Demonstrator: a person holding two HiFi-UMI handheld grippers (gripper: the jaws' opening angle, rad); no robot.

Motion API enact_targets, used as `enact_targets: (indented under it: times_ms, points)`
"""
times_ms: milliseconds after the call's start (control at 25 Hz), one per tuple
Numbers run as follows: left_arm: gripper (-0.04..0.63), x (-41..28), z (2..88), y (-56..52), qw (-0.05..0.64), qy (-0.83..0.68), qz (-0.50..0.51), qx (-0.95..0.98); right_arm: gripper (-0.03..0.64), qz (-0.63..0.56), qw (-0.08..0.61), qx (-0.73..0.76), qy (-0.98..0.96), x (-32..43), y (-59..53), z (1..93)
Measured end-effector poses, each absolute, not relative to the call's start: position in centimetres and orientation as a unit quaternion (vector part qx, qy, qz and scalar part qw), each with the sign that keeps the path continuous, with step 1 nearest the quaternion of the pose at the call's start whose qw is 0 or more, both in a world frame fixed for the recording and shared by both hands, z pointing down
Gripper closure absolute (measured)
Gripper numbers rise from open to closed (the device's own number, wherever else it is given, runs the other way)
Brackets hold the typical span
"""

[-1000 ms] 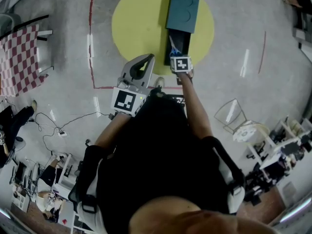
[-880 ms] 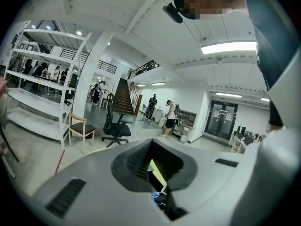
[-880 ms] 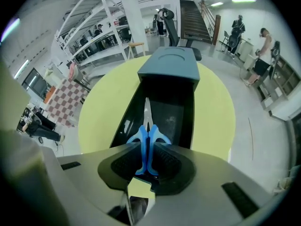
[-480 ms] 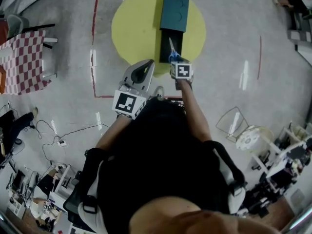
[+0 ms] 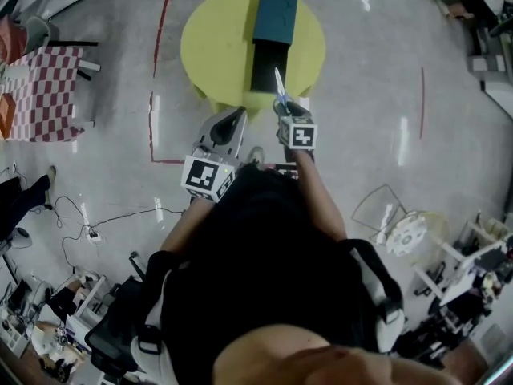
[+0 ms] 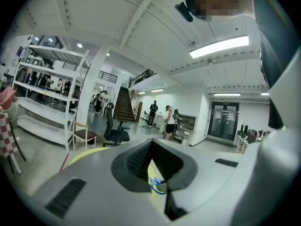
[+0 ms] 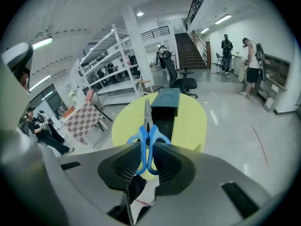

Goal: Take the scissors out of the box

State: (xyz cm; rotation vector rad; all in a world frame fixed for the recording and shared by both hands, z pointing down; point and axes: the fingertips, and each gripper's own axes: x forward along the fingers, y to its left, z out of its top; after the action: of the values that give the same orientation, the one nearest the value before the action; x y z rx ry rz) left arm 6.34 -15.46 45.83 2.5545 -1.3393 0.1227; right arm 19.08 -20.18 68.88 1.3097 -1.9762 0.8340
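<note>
Scissors (image 7: pixel 146 126) are clamped in the right gripper (image 7: pixel 149 146). The right gripper view shows both ribbed pads pressed on the blue handle loops, with the closed blades sticking out upward past the jaw tips. Behind the blades in that view lie the yellow round table (image 7: pixel 190 121) and the dark box (image 7: pixel 165 101).

The head view adds the layout. The box (image 5: pixel 275 18) has its teal lid at the far side of the table (image 5: pixel 210 46). A black tray (image 5: pixel 263 66) is drawn out of it toward the person. The scissors (image 5: pixel 280 93) point at the box, and the blade tip overlaps the tray's near right corner in the picture. The right gripper (image 5: pixel 287 107) is at the table's near edge. How high the scissors are above the tray cannot be read here.

The left gripper (image 5: pixel 239 114) is off the table's near edge, to the left of the right one. The left gripper view shows its jaws (image 6: pixel 151 147) meeting at the tips with nothing between them. Only a sliver of yellow table and a bit of blue handle (image 6: pixel 158 187) show through the wedge below. That view alone shows the stairs (image 6: pixel 123 108) and the standing people (image 6: pixel 169 121).
</note>
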Motion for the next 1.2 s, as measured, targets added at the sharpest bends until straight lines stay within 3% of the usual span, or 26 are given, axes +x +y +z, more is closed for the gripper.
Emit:
enact_targets:
  times_ms: [720,1200]
  points:
    - [0.597,4.2,43.2,-9.9,0.099,-0.463,0.033,0.880,0.535,0.269,0.177,0.526,-0.787,17.7,-12.1,58.3]
    - [0.597,-0.7,42.6,-6.4,0.098,-0.448,0.014,0.889,0.535,0.222,0.109,0.546,-0.801,11.7,-5.9,51.3]
